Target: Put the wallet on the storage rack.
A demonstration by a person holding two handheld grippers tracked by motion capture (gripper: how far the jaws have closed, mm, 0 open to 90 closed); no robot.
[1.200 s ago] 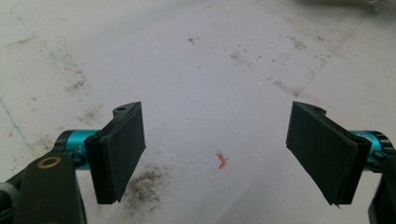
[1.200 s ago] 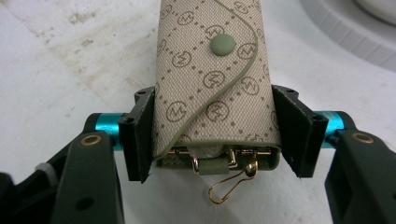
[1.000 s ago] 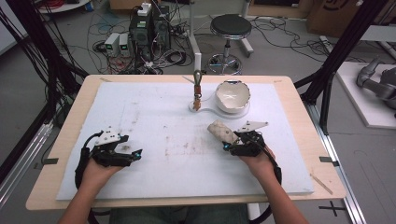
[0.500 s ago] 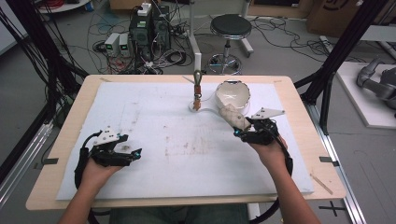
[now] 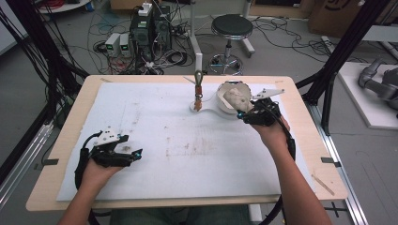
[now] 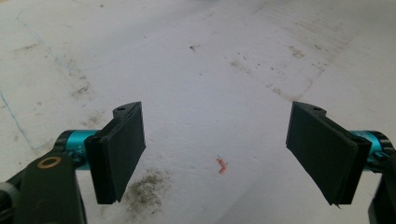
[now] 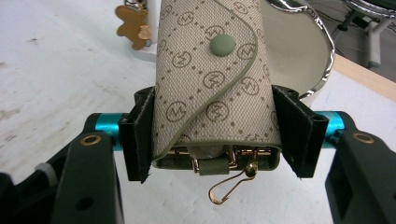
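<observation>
Two jaws of the right gripper [image 7: 212, 135] clamp the pouch [image 7: 212, 84], long axis pointing fwd over the bowl [image 5: 225, 104]. Left gripper [image 6: 215, 154] sits open, well apart; right is nearer.

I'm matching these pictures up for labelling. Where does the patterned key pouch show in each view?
High view: the key pouch sits upper right of centre, held by the right gripper over the white bowl.
Right gripper view: the pouch stands at centre, clamped between the jaws, its hooks hanging below.
Left gripper view: just the stained white mat.
Shared landmark: the white bowl, behind the pouch.
</observation>
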